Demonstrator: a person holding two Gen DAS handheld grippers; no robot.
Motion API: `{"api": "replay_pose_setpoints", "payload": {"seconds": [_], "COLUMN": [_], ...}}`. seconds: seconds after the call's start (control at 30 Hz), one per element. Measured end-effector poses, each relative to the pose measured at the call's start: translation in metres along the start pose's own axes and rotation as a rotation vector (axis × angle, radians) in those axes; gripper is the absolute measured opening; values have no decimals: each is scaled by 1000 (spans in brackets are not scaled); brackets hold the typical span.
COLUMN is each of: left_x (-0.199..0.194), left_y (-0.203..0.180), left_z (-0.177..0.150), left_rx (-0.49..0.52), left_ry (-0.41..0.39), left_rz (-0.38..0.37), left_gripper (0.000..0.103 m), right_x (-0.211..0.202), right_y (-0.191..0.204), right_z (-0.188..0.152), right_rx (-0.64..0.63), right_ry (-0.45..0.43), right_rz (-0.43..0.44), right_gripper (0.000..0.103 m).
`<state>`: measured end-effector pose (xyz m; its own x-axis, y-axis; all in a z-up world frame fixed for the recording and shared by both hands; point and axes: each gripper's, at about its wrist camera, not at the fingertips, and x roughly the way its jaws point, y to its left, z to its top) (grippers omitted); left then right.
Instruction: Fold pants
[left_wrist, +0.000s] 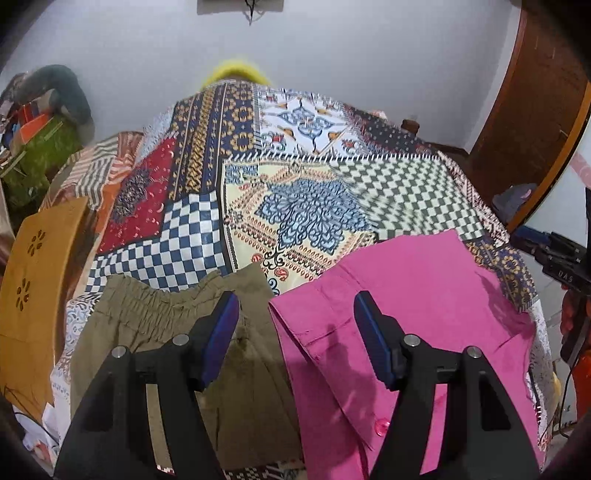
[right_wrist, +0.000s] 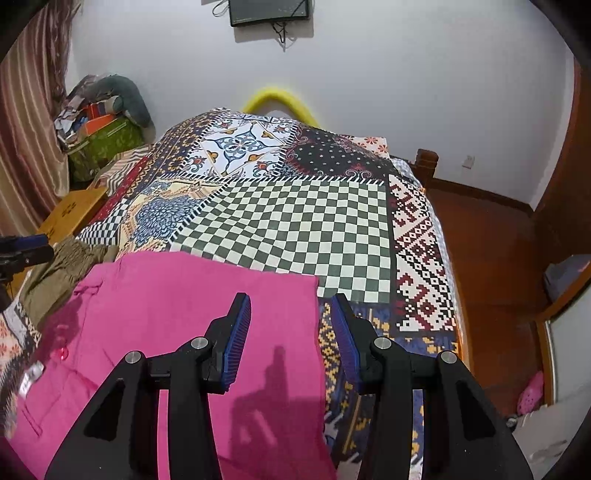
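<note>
Pink pants (right_wrist: 192, 317) lie folded flat on the near part of a bed (right_wrist: 295, 229) covered with a patchwork spread. Just to their left, touching along one edge in the left wrist view, lies an olive garment (left_wrist: 166, 314) with a gathered elastic waistband. The left gripper (left_wrist: 295, 325) hangs above the seam between the two pieces, fingers (left_wrist: 221, 332) spread apart with nothing between them; they touch no cloth. The right gripper (right_wrist: 291, 332) hangs over the right edge of the pants, its fingers (right_wrist: 236, 339) also apart and empty, one above the pink cloth and the other above the spread. A pink button (left_wrist: 380, 428) shows on the pants near the left gripper. A wooden stool (left_wrist: 33, 280) stands left of the bed.
</note>
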<state>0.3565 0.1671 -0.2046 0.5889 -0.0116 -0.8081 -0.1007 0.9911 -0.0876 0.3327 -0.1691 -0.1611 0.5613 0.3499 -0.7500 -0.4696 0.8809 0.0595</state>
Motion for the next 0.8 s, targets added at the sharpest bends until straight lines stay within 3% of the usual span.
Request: {"api": "replay_pose_setpoints", "payload": {"seconds": [0.3,0.43,0.73,0.8], "left_x": [54,73,95,96], "left_y": [-1,1,12,10], "left_z": [-11,-13,-12,-12], "left_rx": [38,33,-10,-4], "left_ry": [99,126,158,156], "left_rz": [11,22,-51,-67], "left_gripper": [64,64,64,56], "right_x": [33,50,84,90], "right_y": [-14,-16,-29,-33], "right_z": [2,1,3,3], "right_rx": [29,17,2,9], "right_ry": [55,77,134,142], "right_rz": [46,20,6,12], "right_gripper": [41,41,41,41]}}
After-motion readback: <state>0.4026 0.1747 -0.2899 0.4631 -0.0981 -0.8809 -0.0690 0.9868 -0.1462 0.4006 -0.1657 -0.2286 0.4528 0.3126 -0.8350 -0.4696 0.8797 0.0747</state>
